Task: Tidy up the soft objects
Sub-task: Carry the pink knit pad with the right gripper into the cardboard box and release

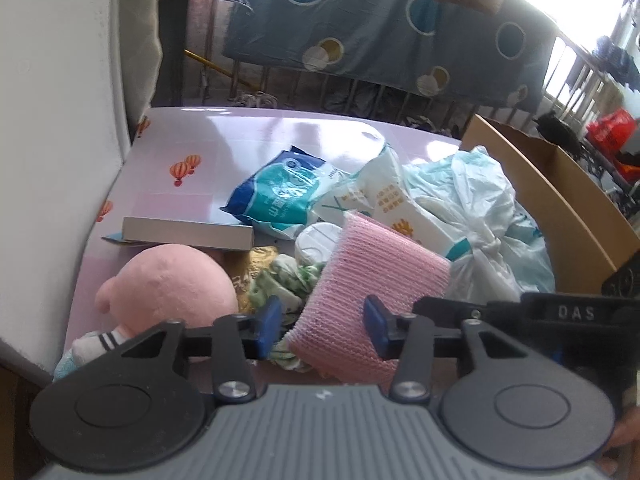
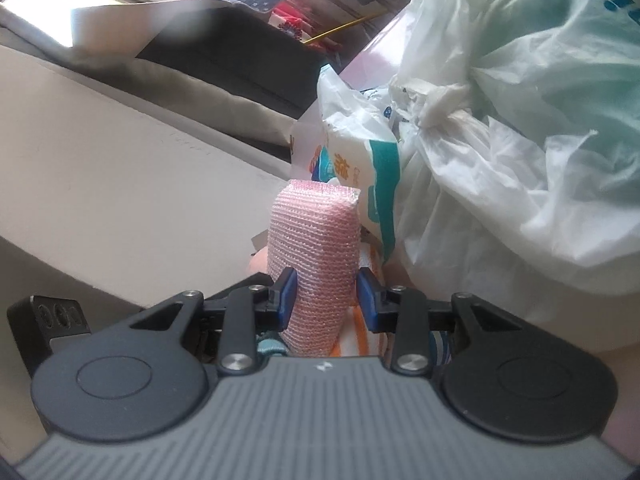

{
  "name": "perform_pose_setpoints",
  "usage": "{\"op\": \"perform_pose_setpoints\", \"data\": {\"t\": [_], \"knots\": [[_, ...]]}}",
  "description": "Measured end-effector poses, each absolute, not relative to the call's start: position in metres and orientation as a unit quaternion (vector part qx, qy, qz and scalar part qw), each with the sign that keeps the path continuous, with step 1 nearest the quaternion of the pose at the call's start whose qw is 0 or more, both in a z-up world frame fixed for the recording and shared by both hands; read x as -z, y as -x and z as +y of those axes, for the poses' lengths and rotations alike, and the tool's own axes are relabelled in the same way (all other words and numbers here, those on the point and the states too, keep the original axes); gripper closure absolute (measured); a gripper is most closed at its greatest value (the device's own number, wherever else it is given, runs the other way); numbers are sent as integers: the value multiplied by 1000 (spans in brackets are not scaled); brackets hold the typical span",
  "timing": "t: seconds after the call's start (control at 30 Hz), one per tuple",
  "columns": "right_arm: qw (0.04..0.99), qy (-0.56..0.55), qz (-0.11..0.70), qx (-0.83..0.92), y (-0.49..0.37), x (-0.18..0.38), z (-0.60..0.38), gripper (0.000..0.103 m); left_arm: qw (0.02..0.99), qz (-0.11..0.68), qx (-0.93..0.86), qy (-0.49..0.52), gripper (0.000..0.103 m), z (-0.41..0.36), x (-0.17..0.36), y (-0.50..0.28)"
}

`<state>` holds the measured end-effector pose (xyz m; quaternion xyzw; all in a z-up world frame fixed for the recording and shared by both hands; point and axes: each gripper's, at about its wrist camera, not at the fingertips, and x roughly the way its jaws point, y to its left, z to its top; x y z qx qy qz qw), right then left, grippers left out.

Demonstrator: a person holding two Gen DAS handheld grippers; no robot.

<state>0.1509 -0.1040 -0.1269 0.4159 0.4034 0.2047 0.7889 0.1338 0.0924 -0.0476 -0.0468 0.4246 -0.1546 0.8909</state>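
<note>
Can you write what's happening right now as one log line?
right tool: around pink sponge, grip unclear | left tool: open, empty

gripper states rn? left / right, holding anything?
Left gripper: open, holding nothing; the pink sponge lies beyond its fingers.
Right gripper: shut on the pink sponge, pads against both its sides.

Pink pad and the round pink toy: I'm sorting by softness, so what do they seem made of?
Pink ribbed rectangular pad: looks like knitted mesh over sponge, with a matte, woven ribbed texture. Round pink plush toy: seemingly fuzzy fabric, matte, with a short nap and no shine.
</note>
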Motion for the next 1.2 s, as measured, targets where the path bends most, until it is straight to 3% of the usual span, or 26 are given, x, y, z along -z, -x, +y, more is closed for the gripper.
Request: {"op": "perform_pose_setpoints", "data": {"t": [0.37, 0.73, 1.0, 1.2], "knots": [[811, -385, 390, -205, -162, 108, -86, 74, 882, 434, 175, 55, 56, 88, 37, -113], [837, -368, 328, -238, -140, 23, -113, 74, 905, 375, 197, 38, 56, 59, -43, -71], [877, -333, 285, -196, -139, -48, -223, 74, 892, 352, 283, 16, 55, -43, -89, -103], [864, -351, 332, -145, -194, -47, -336, 73, 855, 392, 339, 1, 55, -148, -81, -171]]}}
